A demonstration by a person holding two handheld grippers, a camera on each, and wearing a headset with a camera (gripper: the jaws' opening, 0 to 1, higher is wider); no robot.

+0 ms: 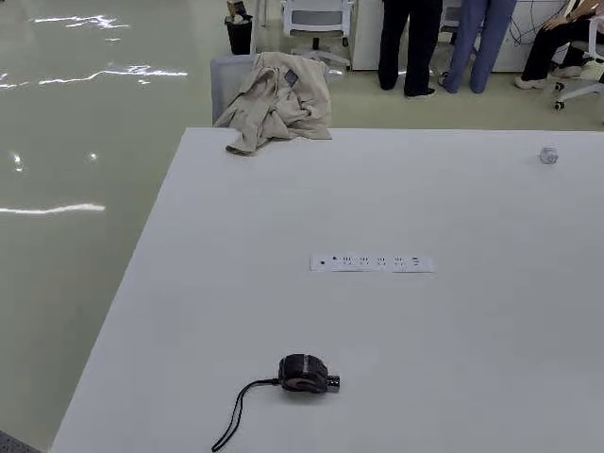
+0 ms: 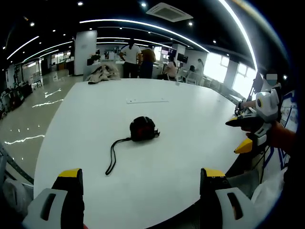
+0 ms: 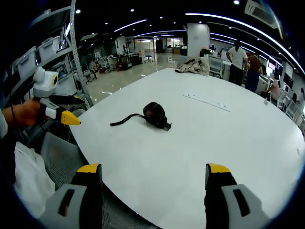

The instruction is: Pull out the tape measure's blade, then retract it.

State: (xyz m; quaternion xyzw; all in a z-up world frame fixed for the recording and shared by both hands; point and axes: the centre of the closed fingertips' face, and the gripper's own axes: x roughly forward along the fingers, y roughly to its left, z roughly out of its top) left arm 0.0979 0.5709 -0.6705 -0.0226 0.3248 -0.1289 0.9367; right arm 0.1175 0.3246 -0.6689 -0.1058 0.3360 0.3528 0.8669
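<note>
The left claw (image 2: 141,174) is set wide: we see its two yellow-tipped jaws far apart with nothing between them. The right claw (image 3: 153,168) is likewise wide and holds nothing. Both claws stand at the near edge of the tabletop (image 1: 472,330), well apart from the tape measure (image 1: 304,374).

The tape measure lies close to the near edge, somewhat toward the left edge of the tabletop. We see its blade tip sitting at the mouth of the case. A black wrist cord (image 1: 236,411) trails from the case toward the near edge.

A white socket strip (image 1: 372,263) lies flat near the middle of the tabletop. A small crumpled grey object (image 1: 548,155) rests toward the far right corner; we cannot identify it. A beige jacket (image 1: 278,102) hangs over a chair at the far edge, with part of it resting on the tabletop.

On the floor beyond stands a dark bin (image 1: 239,33); its contents are too small for us to make out. The people (image 1: 415,47) standing further back are cut off at the waist in the head view.
</note>
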